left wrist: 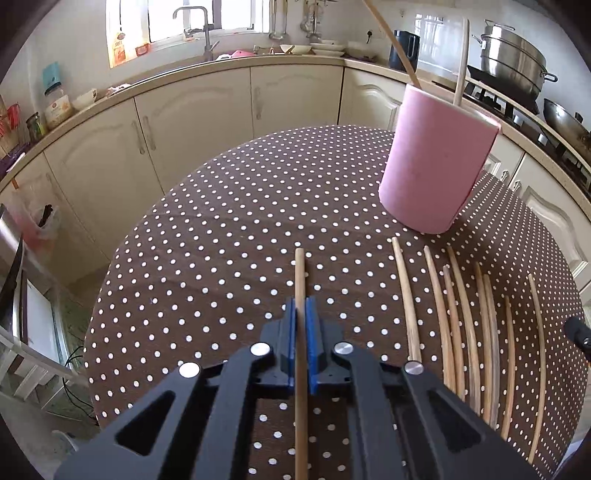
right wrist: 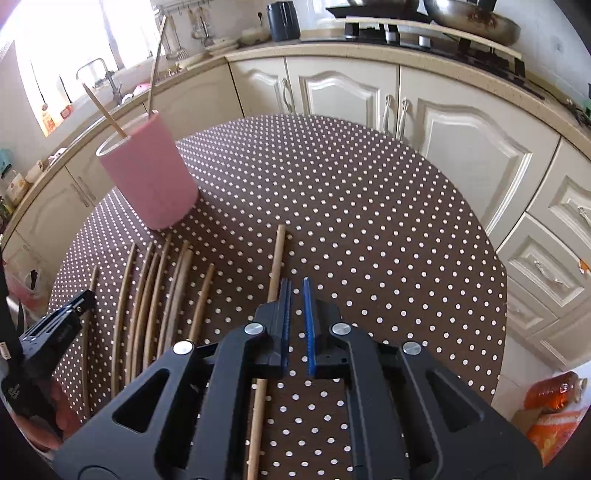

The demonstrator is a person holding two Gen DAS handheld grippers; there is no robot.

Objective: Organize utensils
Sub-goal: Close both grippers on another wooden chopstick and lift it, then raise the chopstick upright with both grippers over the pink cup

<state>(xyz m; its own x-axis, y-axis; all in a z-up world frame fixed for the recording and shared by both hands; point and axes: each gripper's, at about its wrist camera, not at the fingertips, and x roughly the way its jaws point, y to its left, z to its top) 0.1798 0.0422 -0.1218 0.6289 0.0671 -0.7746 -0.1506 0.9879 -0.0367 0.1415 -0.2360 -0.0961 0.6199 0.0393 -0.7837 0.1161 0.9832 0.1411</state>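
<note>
A pink cup stands on the polka-dot table with two wooden chopsticks upright in it; it also shows in the right wrist view. My left gripper is shut on a wooden chopstick that runs forward between its blue pads. Several more chopsticks lie side by side to its right. My right gripper is slightly open and empty; a chopstick lies just left of its jaws. The row of chopsticks and the left gripper body are to its left.
Cream kitchen cabinets curve around behind the table. A sink and tap are at the back, pots and a wok on the stove at right. An orange bottle is on the floor at right.
</note>
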